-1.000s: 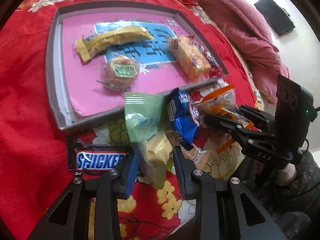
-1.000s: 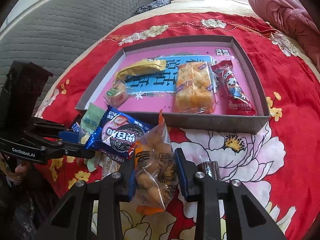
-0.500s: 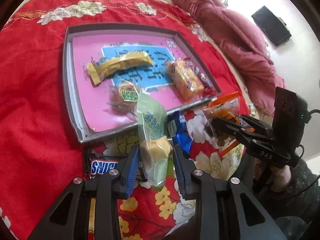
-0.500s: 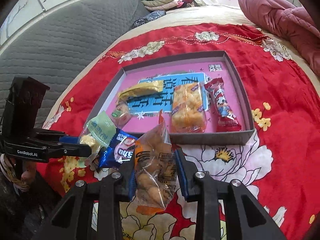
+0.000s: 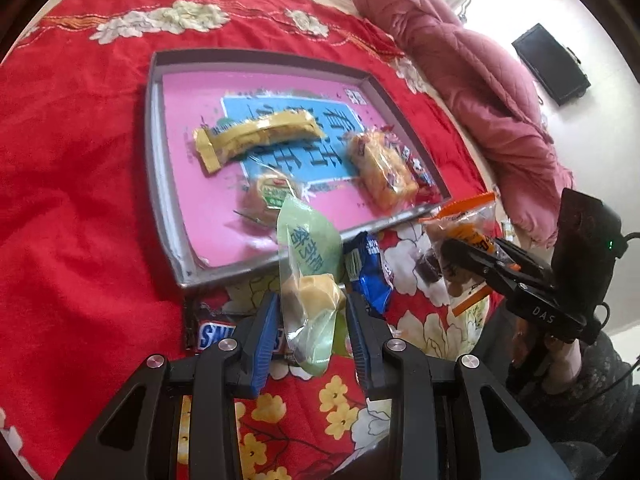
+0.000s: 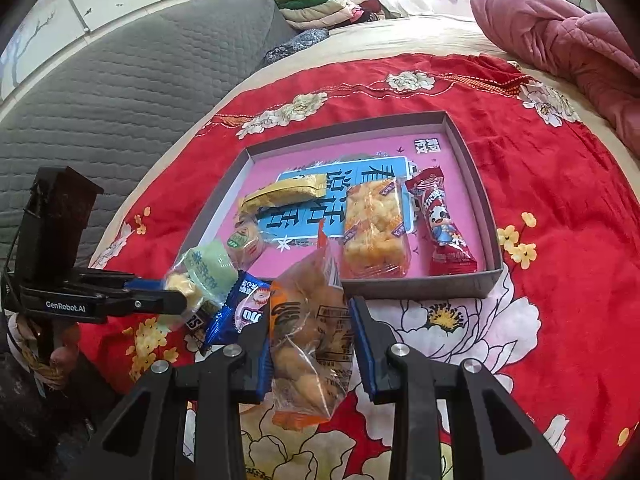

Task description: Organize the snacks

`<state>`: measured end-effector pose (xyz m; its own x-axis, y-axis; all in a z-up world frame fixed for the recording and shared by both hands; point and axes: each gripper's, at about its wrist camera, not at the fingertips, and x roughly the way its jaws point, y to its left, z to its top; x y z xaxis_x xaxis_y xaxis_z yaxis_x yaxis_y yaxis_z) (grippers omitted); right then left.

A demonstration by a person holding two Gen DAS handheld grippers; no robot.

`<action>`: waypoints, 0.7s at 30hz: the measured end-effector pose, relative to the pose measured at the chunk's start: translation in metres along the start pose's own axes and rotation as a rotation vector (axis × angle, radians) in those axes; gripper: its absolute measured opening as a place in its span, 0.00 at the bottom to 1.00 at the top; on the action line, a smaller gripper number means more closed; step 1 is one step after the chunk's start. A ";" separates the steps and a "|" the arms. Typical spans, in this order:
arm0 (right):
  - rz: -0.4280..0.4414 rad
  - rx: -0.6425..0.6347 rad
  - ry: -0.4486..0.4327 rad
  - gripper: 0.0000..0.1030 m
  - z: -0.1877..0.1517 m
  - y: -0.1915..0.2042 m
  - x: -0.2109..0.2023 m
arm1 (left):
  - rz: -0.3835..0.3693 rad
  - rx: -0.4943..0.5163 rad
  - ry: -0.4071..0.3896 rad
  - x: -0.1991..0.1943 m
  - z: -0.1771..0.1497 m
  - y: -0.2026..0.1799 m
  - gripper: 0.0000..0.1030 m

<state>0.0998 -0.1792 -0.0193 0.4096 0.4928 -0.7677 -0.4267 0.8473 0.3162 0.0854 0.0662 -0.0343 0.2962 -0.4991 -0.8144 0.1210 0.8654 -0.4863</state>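
Left gripper jaws clamped on crinkly green pouch, right gripper on clear orange bag, both just before the tray. Shallow grey tray, glossy pink floor: four wrapped snacks inside.

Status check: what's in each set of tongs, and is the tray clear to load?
Left tongs shut on green packet. Right tongs shut on orange packet. Tray holds four snacks; near-left floor bare.

We read "DAS" on the black right gripper | "GenRobot.AI" on the black left gripper | "SN…" on the dark chocolate bar wrapper
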 end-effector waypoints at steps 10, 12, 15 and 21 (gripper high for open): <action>0.003 0.004 -0.012 0.33 0.004 0.002 -0.003 | 0.011 -0.012 -0.055 -0.020 0.003 0.008 0.34; 0.003 0.008 -0.013 0.33 0.005 0.002 -0.003 | 0.007 -0.021 -0.081 -0.026 0.004 0.010 0.34; 0.003 0.008 -0.023 0.33 0.007 0.002 -0.005 | -0.003 -0.027 -0.102 -0.031 0.006 0.012 0.34; -0.010 -0.006 -0.044 0.33 0.010 0.006 -0.010 | -0.027 -0.045 -0.154 -0.035 0.008 0.010 0.34</action>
<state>0.1014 -0.1770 -0.0041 0.4489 0.4923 -0.7457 -0.4273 0.8512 0.3047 0.0838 0.0924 -0.0083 0.4356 -0.5065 -0.7441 0.0899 0.8470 -0.5239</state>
